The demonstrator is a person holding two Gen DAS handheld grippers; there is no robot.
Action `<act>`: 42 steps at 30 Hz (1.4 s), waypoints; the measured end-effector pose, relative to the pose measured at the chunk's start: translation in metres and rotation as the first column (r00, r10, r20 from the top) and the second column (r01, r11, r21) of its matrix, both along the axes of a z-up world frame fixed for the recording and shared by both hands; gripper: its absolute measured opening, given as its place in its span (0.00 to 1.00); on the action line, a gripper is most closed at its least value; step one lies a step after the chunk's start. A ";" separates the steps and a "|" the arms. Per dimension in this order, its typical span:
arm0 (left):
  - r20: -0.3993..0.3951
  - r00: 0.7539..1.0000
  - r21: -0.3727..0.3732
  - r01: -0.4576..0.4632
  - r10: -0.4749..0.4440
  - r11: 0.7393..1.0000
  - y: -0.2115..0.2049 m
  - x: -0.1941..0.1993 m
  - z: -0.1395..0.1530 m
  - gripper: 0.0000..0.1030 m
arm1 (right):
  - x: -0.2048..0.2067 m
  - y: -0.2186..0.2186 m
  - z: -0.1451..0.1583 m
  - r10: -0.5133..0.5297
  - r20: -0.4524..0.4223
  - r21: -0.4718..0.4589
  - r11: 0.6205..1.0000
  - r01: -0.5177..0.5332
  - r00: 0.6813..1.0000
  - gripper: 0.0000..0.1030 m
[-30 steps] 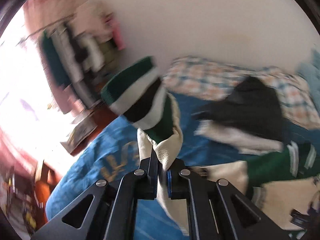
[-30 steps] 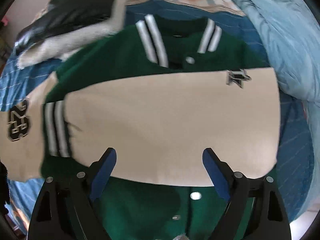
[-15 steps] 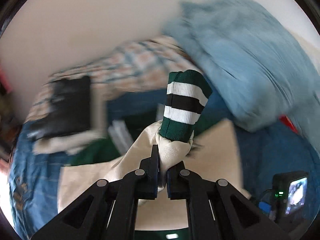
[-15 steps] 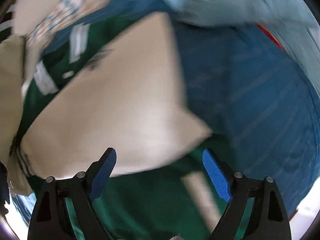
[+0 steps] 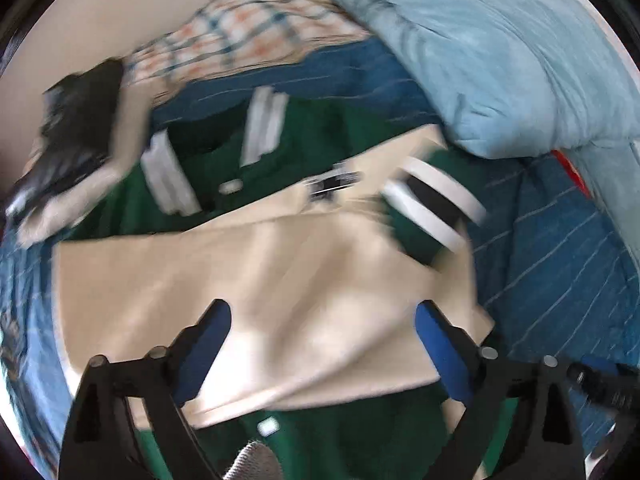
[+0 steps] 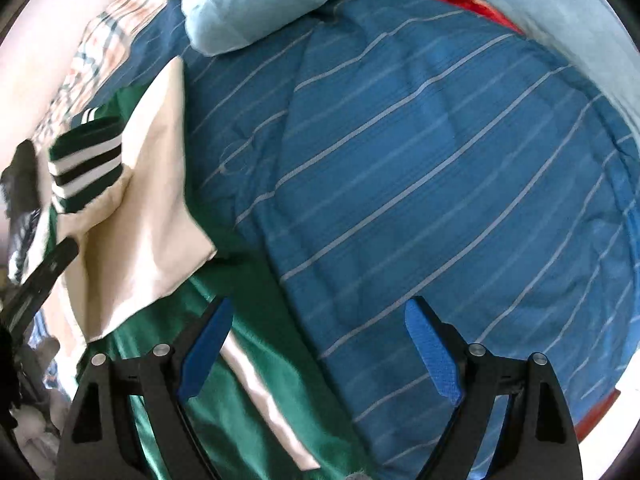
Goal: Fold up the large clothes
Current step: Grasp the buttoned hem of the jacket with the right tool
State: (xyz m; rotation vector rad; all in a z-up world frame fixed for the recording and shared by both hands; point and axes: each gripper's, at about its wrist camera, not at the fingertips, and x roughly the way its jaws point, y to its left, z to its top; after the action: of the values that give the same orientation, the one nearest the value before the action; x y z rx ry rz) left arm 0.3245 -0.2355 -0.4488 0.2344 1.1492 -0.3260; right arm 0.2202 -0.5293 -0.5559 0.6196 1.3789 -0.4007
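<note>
Jacket lies on the bed: green body, smooth cream sleeve folded across it, ribbed striped cuff at its right end. Left gripper jaws opening above the sleeve, nothing gripped. Right gripper open, empty, over the jacket's right edge and bare striped quilt.
</note>
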 end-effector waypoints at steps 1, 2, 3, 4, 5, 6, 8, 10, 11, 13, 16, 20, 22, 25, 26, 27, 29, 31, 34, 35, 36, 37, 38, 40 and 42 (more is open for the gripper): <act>0.007 1.000 0.013 -0.030 0.029 0.999 0.016 -0.002 0.004 0.92 | 0.002 0.005 -0.001 0.026 -0.001 0.004 1.000 -0.026 1.000 0.87; 0.011 0.997 0.026 -0.078 0.077 0.997 0.038 -0.008 0.011 0.92 | 0.008 0.011 -0.003 0.065 -0.001 0.005 0.998 -0.065 0.998 0.87; 0.008 0.994 0.028 -0.108 0.108 0.994 0.051 -0.016 0.012 0.92 | 0.014 0.018 -0.006 0.097 -0.002 0.004 0.995 -0.097 0.995 0.87; 0.014 0.987 0.046 -0.159 0.158 0.986 0.074 -0.025 0.015 0.92 | 0.016 0.024 -0.009 0.133 -0.003 0.005 0.991 -0.133 0.991 0.87; 0.036 0.977 0.087 -0.214 0.212 0.973 0.100 -0.035 0.017 0.92 | 0.027 0.034 -0.016 0.184 -0.008 0.007 0.983 -0.183 0.983 0.87; 0.058 0.966 0.137 -0.259 0.253 0.956 0.119 -0.043 0.015 0.92 | 0.033 0.041 -0.021 0.215 -0.016 0.005 0.977 -0.215 0.976 0.87; 0.090 0.952 0.248 -0.307 0.294 0.919 0.153 -0.050 0.001 0.92 | 0.050 0.060 -0.039 0.297 -0.042 0.003 0.955 -0.297 0.954 0.87; 0.098 0.935 0.386 -0.351 0.341 0.853 0.188 -0.056 -0.030 0.92 | 0.068 0.073 -0.054 0.365 -0.064 0.000 0.931 -0.366 0.929 0.87; 0.094 0.926 0.427 -0.369 0.365 0.825 0.202 -0.056 -0.046 0.92 | 0.078 0.080 -0.061 0.403 -0.083 -0.008 0.914 -0.405 0.912 0.87; 0.101 0.909 0.490 -0.399 0.404 0.775 0.223 -0.048 -0.073 0.92 | 0.095 0.092 -0.074 0.451 -0.116 -0.018 0.890 -0.456 0.885 0.87; 0.133 0.891 0.550 -0.430 0.433 0.716 0.242 -0.028 -0.101 0.92 | 0.108 0.092 -0.083 0.435 -0.135 -0.007 0.898 -0.440 0.890 0.87; 0.137 0.831 0.565 -0.513 0.540 0.646 0.261 0.003 -0.121 0.95 | 0.113 0.081 -0.079 0.394 -0.091 -0.010 0.918 -0.397 0.914 0.81; 0.123 0.792 0.540 -0.559 0.598 0.630 0.272 0.007 -0.120 0.99 | 0.111 0.067 -0.070 0.338 -0.071 -0.056 0.938 -0.342 0.938 0.67; 0.124 0.778 0.517 -0.580 0.616 0.630 0.276 0.001 -0.117 0.99 | 0.105 0.018 -0.068 0.166 -0.036 -0.013 0.986 -0.167 0.985 0.48; 0.120 0.781 0.513 -0.577 0.613 0.635 0.276 0.001 -0.117 1.00 | 0.104 0.008 -0.072 0.134 -0.045 0.009 0.991 -0.133 0.990 0.48; 0.117 0.785 0.511 -0.573 0.608 0.641 0.276 -0.001 -0.117 1.00 | 0.103 -0.001 -0.078 0.107 -0.056 0.019 0.994 -0.106 0.993 0.48; 0.105 0.787 0.507 -0.568 0.608 0.648 0.283 0.001 -0.119 1.00 | 0.104 -0.012 -0.087 0.076 -0.062 0.059 0.996 -0.073 0.995 0.48; 0.081 0.779 0.496 -0.572 0.621 0.653 0.288 0.007 -0.120 1.00 | 0.106 -0.013 -0.090 0.074 -0.078 0.061 0.996 -0.069 0.994 0.49; 0.052 0.774 0.490 -0.571 0.632 0.658 0.290 0.009 -0.116 1.00 | 0.112 0.001 -0.082 0.081 -0.120 -0.007 0.997 -0.082 0.990 0.51; 0.035 0.776 0.488 -0.563 0.630 0.667 0.289 0.005 -0.112 1.00 | 0.113 0.010 -0.072 0.090 -0.154 -0.045 0.994 -0.098 0.984 0.55; 0.024 0.781 0.488 -0.554 0.624 0.674 0.288 0.002 -0.107 1.00 | 0.115 0.020 -0.064 0.097 -0.172 -0.062 0.992 -0.109 0.980 0.57; 0.018 0.795 0.482 -0.538 0.606 0.691 0.285 -0.006 -0.098 1.00 | 0.115 0.033 -0.054 0.106 -0.174 -0.068 0.991 -0.119 0.979 0.57; 0.012 0.810 0.478 -0.520 0.587 0.708 0.283 -0.015 -0.090 1.00 | 0.108 0.049 -0.039 0.123 -0.174 -0.072 0.988 -0.137 0.977 0.57; 0.001 0.844 0.476 -0.472 0.536 0.742 0.274 -0.042 -0.071 1.00 | 0.093 0.079 -0.019 0.144 -0.177 -0.068 0.985 -0.159 0.974 0.59; -0.020 0.865 0.479 -0.432 0.502 0.764 0.266 -0.071 -0.059 1.00 | 0.073 0.124 -0.003 0.185 -0.150 0.015 0.983 -0.185 0.971 0.64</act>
State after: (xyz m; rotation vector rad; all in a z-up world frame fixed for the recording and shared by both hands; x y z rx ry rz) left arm 0.2532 0.0307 -0.5077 0.3314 1.3804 0.3966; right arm 0.2928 -0.4052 -0.5591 0.4635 1.5673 -0.3009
